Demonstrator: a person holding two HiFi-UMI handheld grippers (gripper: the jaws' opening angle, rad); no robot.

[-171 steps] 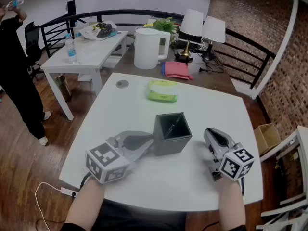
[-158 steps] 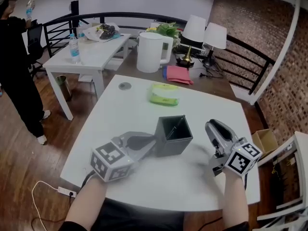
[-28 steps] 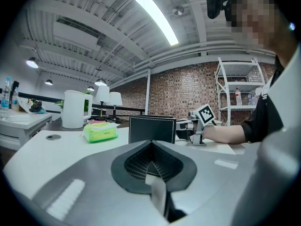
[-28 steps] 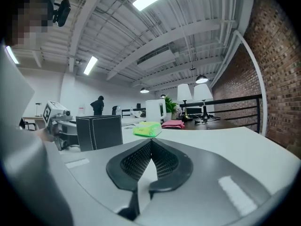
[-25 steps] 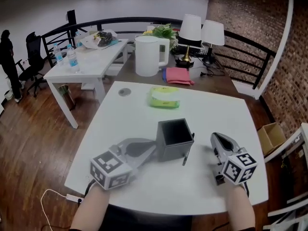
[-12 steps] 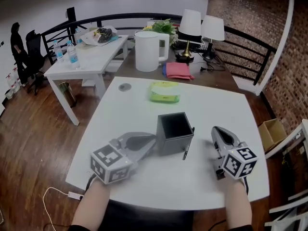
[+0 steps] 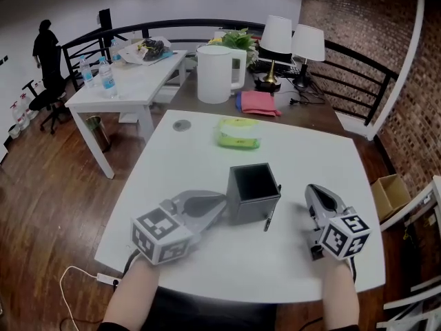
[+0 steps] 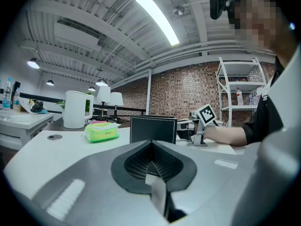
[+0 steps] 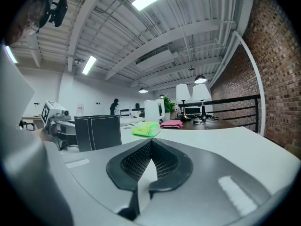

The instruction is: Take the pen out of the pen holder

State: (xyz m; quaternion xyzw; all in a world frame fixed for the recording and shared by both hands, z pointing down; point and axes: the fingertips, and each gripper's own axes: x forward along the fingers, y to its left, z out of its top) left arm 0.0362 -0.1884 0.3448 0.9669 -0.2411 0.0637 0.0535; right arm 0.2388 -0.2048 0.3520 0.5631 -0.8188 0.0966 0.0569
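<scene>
I'm looking down on the white table (image 7: pixel 200 157), both grippers low over its near half. The left gripper (image 7: pixel 222 206) is the bigger shape on my screen. Its jaws are pressed together with nothing between them, and its tips are right at the left wall of the pen holder (image 7: pixel 253 193); I can't tell whether they touch it. The right gripper (image 7: pixel 318 191) sits apart to the holder's right, pointing up the table, its jaws closed tight and empty too. The holder is a dark square box, upright, with its mouth open to me and nothing showing inside. Farther back lies a green pack (image 7: pixel 238 133). The pen (image 7: pixel 271 209) is out, lying flat on the table just beside the holder's right wall, between holder and right gripper.
</scene>
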